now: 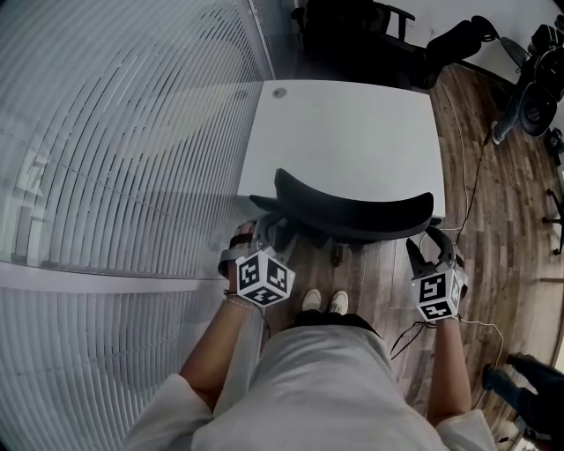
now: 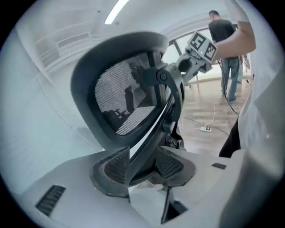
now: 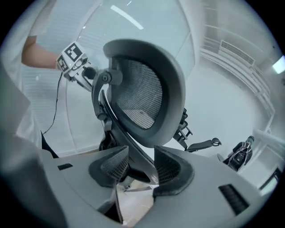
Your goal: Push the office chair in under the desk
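The black office chair's mesh backrest (image 1: 352, 211) stands against the near edge of the white desk (image 1: 352, 132), with its seat hidden below. My left gripper (image 1: 256, 231) is at the backrest's left end and my right gripper (image 1: 432, 247) at its right end. In the left gripper view the backrest (image 2: 120, 98) fills the frame. Its frame edge runs down between the left gripper's (image 2: 141, 162) spread jaws, and the pads do not press on it. In the right gripper view it is the same: the backrest (image 3: 142, 98) edge passes between the right gripper's (image 3: 141, 164) open jaws.
A wall of white blinds (image 1: 115, 176) runs along the left of the desk. Dark chairs (image 1: 352, 26) stand behind it. Cables (image 1: 476, 176) and a power strip (image 2: 205, 129) lie on the wood floor at right. A person (image 2: 227, 58) stands farther off. My shoes (image 1: 324, 302) are just behind the chair.
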